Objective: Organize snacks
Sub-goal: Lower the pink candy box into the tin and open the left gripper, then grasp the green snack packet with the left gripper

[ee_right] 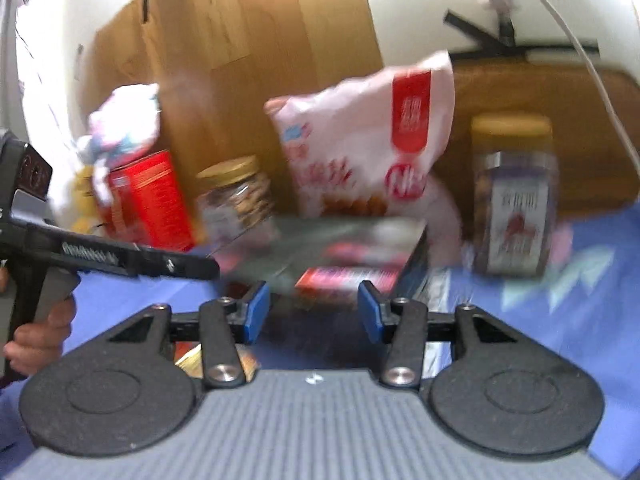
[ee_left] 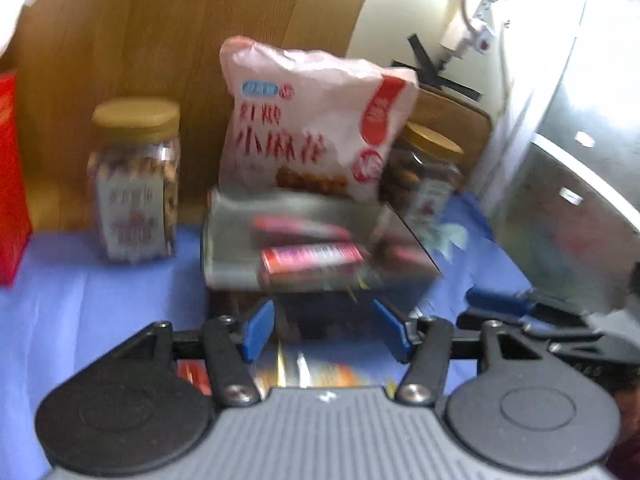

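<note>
Blue cloth (ee_left: 80, 300), both grippers' jaws parted, empty, before snack box (ee_left: 312, 248).

Home setting, snack jars (ee_left: 134, 180), blue tablecloth (ee_left: 80, 300), wood panel (ee_left: 180, 20)

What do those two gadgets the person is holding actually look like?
Both look alike. The left gripper and right gripper each have two blue pads on black linkage bars fixed with silver bolts, two round black discs, and a grey ribbed body with a small white mark. From the right view, the left one shows a black bar with white lettering and a grey handle in a bare hand.
</note>
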The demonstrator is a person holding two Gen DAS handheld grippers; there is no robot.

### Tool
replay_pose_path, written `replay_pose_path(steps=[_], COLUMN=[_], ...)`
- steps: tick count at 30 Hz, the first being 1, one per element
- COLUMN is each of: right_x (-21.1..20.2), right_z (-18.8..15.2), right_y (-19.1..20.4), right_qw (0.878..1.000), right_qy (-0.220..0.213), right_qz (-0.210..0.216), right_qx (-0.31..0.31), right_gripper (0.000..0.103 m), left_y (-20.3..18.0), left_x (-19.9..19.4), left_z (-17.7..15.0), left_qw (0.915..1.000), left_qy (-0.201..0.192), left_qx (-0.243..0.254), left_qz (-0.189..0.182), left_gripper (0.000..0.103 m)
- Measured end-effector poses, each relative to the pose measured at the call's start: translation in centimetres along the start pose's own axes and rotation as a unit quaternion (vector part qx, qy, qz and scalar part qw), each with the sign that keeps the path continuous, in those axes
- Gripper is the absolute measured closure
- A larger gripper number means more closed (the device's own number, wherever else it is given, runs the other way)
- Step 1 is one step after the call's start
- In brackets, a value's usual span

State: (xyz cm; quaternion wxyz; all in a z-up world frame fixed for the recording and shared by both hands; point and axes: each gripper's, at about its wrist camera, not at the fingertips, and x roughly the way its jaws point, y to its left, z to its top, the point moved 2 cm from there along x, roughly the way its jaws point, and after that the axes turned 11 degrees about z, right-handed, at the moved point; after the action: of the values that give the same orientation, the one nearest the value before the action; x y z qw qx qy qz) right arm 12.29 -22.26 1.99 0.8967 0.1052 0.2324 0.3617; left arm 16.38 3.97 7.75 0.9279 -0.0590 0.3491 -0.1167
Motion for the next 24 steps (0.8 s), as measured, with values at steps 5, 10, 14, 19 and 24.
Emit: replay_pose_path(steps=[5,10,14,19,24], right_x=[-1.6,-2.7,-2.7,-1.7,-1.3], right_z=[-5.8,-9.3,-9.6,-9.7,-9.9], right_y=[1.7,2.6,3.3,4.9,5.7], right_qw=[0.997,0.991,0.990,0.992,0.994], right_qy=[0.039,0.042,0.062,0.094,0.104], right_qz=[0.026,0.035,0.038,0.035,0.016], right_qx=[0.059,0.120,0.121,0.071,0.038], right_gripper=[0.050,0.031,0.030,0.029,0.034], left_y=[-1.8,-5.1,-6.3,-6.5,-6.0], left_x=[-1.5,-0.3,1.0,1.8,1.8], left_z=[-4.9,-7.1,-8.1,-8.8,-8.9], left_qw=[0.9967,0.9929,0.9915,0.9909,0.9899], left_qy=[0.046,0.079,0.102,0.117,0.122], left_qx=[-0.022,-0.005,0.007,-0.008,-0.028], left_qz=[-0.063,-0.088,-0.080,-0.066,-0.067], left_gripper=[0.047,0.045,0.049,0.063,0.065])
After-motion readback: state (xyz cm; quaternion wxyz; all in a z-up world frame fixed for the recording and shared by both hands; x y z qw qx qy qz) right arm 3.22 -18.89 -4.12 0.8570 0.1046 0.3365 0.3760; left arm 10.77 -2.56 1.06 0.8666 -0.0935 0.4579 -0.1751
